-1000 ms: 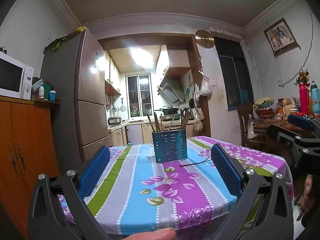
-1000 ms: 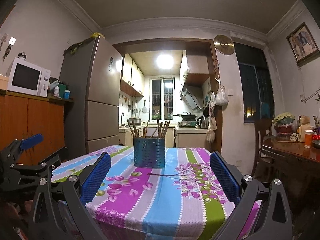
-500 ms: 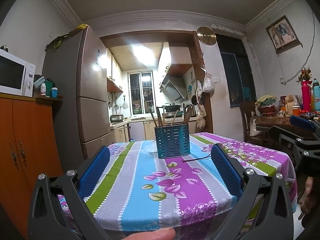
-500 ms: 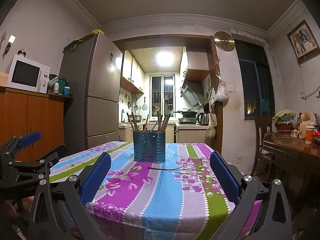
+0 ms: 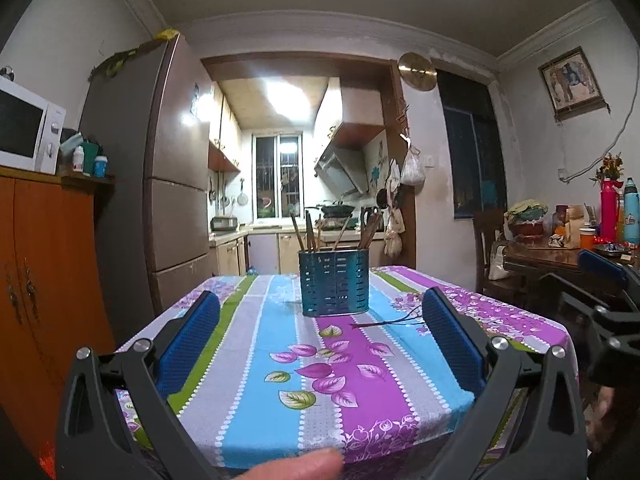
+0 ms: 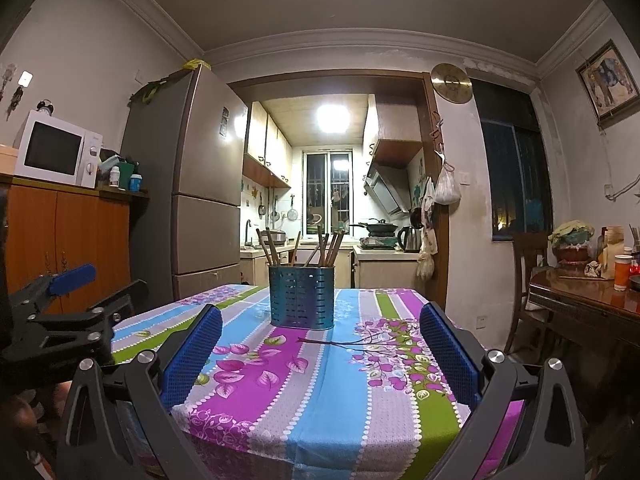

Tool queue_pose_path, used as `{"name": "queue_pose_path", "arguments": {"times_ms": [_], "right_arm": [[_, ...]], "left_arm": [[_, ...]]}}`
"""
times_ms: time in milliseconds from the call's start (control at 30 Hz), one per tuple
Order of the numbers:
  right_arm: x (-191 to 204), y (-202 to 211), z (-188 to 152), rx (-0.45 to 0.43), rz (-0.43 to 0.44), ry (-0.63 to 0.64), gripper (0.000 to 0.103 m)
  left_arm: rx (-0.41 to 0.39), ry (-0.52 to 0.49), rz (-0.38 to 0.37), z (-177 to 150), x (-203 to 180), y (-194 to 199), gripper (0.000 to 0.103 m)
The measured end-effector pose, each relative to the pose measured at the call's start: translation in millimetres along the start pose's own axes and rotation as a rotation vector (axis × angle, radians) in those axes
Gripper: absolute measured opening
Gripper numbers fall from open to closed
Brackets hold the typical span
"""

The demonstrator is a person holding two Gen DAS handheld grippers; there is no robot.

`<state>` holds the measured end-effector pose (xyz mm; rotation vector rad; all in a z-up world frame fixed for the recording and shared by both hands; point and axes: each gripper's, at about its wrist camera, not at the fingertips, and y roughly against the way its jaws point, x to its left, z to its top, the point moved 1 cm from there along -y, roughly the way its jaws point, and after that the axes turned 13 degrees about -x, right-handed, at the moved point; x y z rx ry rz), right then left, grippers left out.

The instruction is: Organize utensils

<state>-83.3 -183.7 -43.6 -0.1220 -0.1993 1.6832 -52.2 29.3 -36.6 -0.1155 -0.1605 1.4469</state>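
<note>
Left gripper (image 5: pixel 320 336) and right gripper (image 6: pixel 320 344) both spread wide, nothing held, table (image 6: pixel 340 408) near edge just below the fingers, holder (image 6: pixel 301 297) straight ahead, loose chopsticks (image 6: pixel 336 343) before it, fingertip (image 5: pixel 296 464) seen only in left view.

Both wrist views face the table (image 5: pixel 360 360) edge from nearby, sharing the utensil holder (image 6: pixel 301 297) ahead between the jaws.
</note>
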Motion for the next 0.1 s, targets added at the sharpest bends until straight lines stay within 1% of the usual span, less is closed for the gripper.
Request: {"name": "queue_pose_path", "arguments": {"times_ms": [100], "right_arm": [[-2.7,-5.1,-1.3,0.016,-0.008,0.002,0.099]], "left_arm": [[0.029,0.004,0.011,-1.5,0.6,-7.4,0.098]]}}
